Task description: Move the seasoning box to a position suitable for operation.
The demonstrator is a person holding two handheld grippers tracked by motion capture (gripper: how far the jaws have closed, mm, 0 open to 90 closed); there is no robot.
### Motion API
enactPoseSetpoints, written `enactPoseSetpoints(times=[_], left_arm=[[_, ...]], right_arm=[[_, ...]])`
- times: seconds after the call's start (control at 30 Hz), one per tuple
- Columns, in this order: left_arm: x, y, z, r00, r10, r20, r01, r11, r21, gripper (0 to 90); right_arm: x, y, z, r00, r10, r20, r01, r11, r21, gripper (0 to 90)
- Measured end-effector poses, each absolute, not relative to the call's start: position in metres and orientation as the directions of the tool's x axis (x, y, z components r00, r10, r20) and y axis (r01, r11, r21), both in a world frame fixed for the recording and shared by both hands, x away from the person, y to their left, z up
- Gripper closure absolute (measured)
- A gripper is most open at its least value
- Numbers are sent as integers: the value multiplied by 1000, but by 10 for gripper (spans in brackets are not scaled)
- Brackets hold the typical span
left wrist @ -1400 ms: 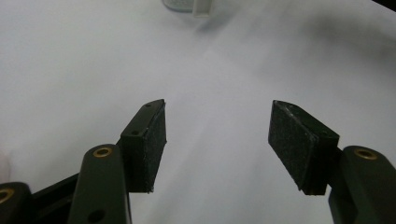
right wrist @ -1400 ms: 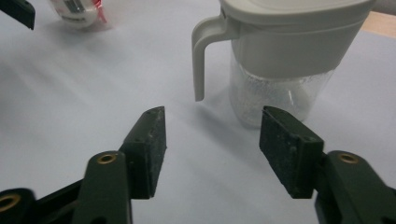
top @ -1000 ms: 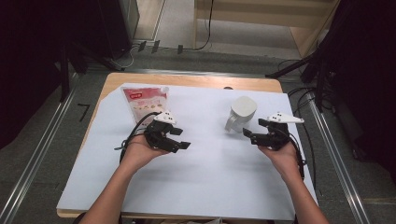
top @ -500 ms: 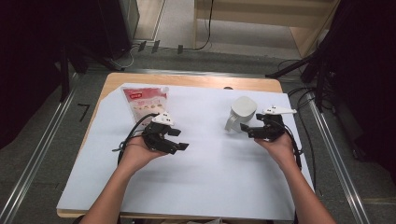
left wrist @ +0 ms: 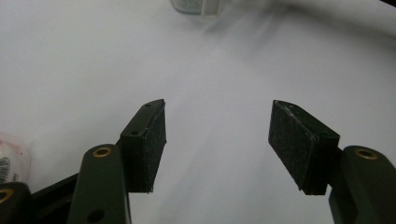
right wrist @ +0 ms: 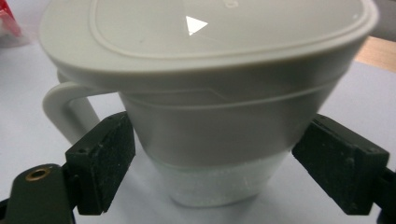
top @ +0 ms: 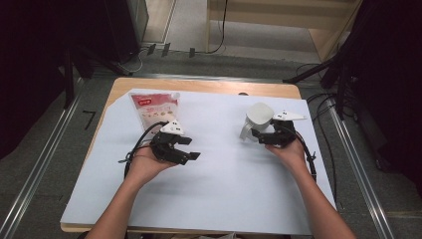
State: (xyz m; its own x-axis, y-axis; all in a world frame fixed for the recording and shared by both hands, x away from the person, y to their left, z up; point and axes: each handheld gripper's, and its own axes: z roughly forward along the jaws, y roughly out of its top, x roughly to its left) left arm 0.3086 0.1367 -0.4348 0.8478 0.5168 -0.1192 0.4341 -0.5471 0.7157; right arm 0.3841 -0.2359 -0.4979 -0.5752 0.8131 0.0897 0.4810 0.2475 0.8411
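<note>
On a white sheet (top: 214, 194) spread over a wooden table (top: 209, 85), seen from above: right gripper (top: 255, 135) brought up against a pale grey lidded jug (top: 257, 119) toward the far right of the sheet, left gripper (top: 191, 148) held above bare sheet near the middle left, well apart from the jug. In the right gripper view, jug (right wrist: 205, 93) standing upright between the two black jaws, handle (right wrist: 70, 109) turned toward the left-hand jaw, white triangle mark (right wrist: 194, 24) on the lid, a clear lower section with something pale and grainy inside, contents hard to make out. Jaws just been opening, now standing wide, the left-hand pad close beside the wall near the handle, the right-hand pad near the far wall; no firm press visible, slight contact impossible to rule out from this angle. Lid top and far rim cut off by the frame edge. In the left gripper view, jaws parted wide with nothing between them, white sheet (left wrist: 210, 60) beyond; jug base (left wrist: 196, 5) clipped at the top edge and blurred. Red-and-white pouch (top: 152, 109) lying flat at the far left of the sheet, just beyond the left gripper, print too small to read; its corner, a blur, at the lower left edge of the left gripper view (left wrist: 10, 161). Both forearms entering from the bottom, cut off at the frame.
</note>
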Motion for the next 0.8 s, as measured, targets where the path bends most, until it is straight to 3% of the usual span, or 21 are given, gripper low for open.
enactPoseSetpoints(times=[0.8], left_arm=[[304,145,-437,828,540,-148,473,-532,702,380]], right_arm=[[392,-229,-501,-567,818,101,441,197,875,147]])
